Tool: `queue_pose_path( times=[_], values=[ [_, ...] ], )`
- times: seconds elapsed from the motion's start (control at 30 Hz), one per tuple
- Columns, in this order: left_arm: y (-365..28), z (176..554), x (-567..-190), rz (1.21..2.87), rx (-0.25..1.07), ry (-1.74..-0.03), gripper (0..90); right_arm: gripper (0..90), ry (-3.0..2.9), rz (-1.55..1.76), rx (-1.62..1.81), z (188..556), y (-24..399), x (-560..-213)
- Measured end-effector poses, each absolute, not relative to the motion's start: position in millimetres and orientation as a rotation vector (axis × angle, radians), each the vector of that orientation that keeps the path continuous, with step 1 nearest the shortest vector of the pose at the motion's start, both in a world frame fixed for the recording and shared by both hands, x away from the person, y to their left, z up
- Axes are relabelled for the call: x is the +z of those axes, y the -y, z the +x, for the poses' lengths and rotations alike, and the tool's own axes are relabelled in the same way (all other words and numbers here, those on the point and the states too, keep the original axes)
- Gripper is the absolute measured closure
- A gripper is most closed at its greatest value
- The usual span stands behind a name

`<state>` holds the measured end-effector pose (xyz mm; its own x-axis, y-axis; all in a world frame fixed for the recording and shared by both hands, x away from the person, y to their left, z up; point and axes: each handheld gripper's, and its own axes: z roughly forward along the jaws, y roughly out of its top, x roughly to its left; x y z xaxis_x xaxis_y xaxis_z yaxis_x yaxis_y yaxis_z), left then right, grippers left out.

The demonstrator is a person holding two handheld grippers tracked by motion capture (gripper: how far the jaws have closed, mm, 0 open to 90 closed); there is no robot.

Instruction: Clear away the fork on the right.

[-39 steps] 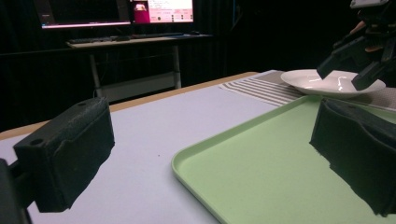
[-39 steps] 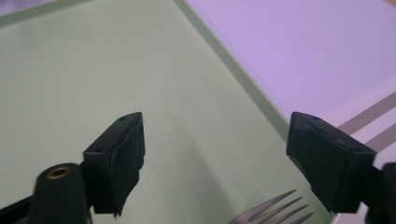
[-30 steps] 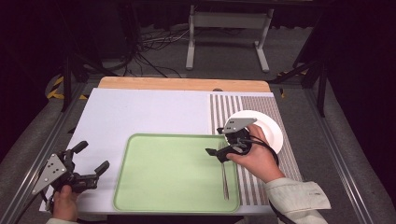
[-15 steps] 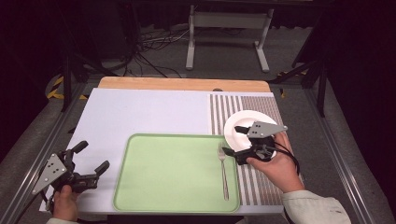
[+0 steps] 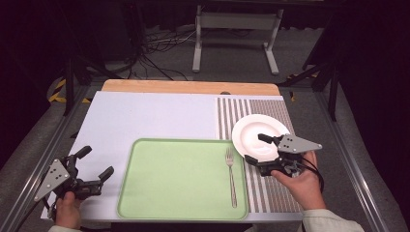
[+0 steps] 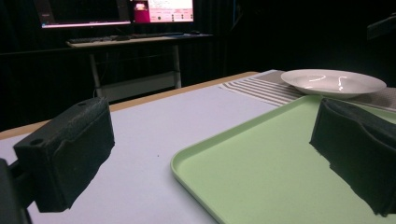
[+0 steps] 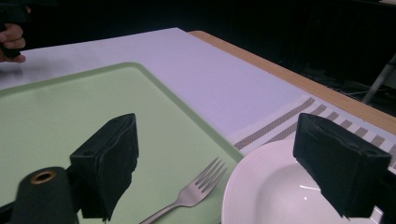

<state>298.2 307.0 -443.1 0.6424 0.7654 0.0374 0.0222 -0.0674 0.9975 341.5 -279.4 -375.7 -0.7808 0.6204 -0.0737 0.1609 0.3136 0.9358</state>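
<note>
High view shows a desk (image 5: 159, 116) covered by a pale sheet, with a striped placemat (image 5: 270, 193) on its right part and a green tray (image 5: 179, 179) lying near the front edge. A silver fork (image 5: 231, 176) lies flat on the tray's right side, tines pointing away from the person, its handle running toward the near rim. Just beyond the tray's right edge, a white plate (image 5: 256, 130) rests on the placemat. The right gripper (image 5: 255, 149) is held by the person's hand over the near rim of the plate, just right of the fork; its jaws are spread wide apart and hold nothing. In the right gripper view, the fork (image 7: 196, 191) lies low between the two black jaws, close to the plate (image 7: 275, 191), touching neither jaw, while the tray (image 7: 70, 116) stretches off to the left. The left gripper (image 5: 95, 163) is held at the front left corner of the desk, left of the tray and well apart from the fork, with its jaws also wide open and empty. The left gripper view looks across the tray's (image 6: 280, 158) corner toward the plate (image 6: 334, 81), with nothing between its jaws.
</note>
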Motion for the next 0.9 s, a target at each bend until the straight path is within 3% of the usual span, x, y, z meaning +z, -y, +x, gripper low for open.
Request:
queue_pose_path(
  times=[0.9],
  values=[
    [-307.7,300.1,-444.6,1.533,0.688,-0.680,0.4,14.7,-2.011,0.855,1.538,316.8,347.5,-447.7]
  ],
)
